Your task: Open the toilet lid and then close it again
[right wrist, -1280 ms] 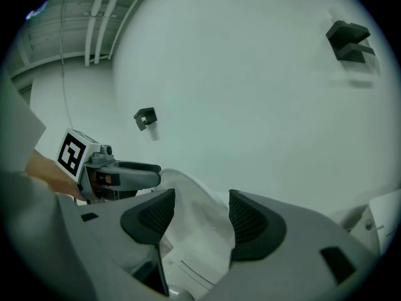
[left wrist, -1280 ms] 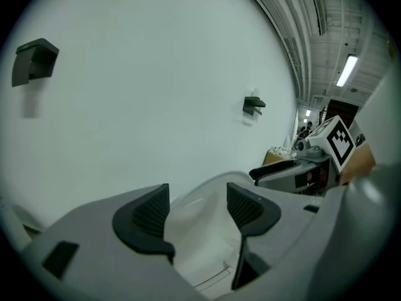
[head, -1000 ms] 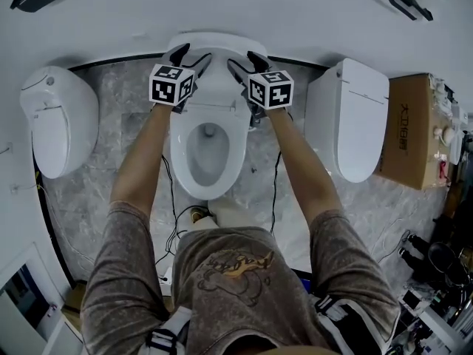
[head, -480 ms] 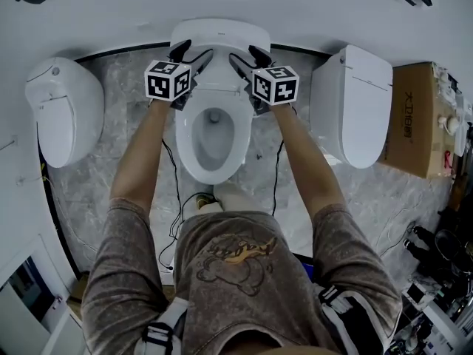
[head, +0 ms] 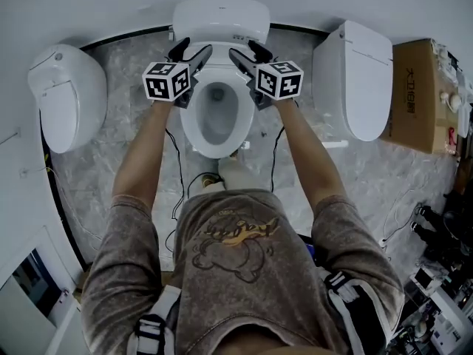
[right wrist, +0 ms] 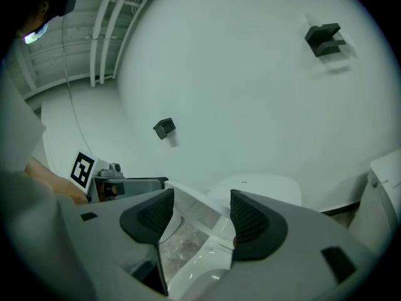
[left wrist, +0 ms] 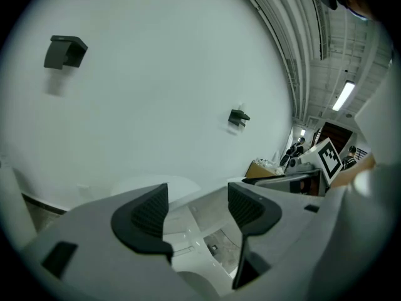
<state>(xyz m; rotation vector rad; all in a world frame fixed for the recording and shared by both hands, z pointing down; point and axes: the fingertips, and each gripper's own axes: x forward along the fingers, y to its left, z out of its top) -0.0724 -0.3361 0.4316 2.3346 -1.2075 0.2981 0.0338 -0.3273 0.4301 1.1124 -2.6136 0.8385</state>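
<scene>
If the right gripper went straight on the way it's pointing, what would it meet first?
Most likely the raised toilet lid, low down near its hinge. The right gripper is open and empty, aimed at it; depth is hard to judge.

White wall (head: 111, 6), black brackets (left wrist: 64, 51); grey marble floor (head: 133, 132); cardboard box (head: 417, 95) at right.

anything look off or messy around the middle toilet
Nothing spilled or broken shows. The middle toilet has its lid up and its bowl bare. The one untidy thing: loose black cables trailing over the marble floor by its base.
</scene>
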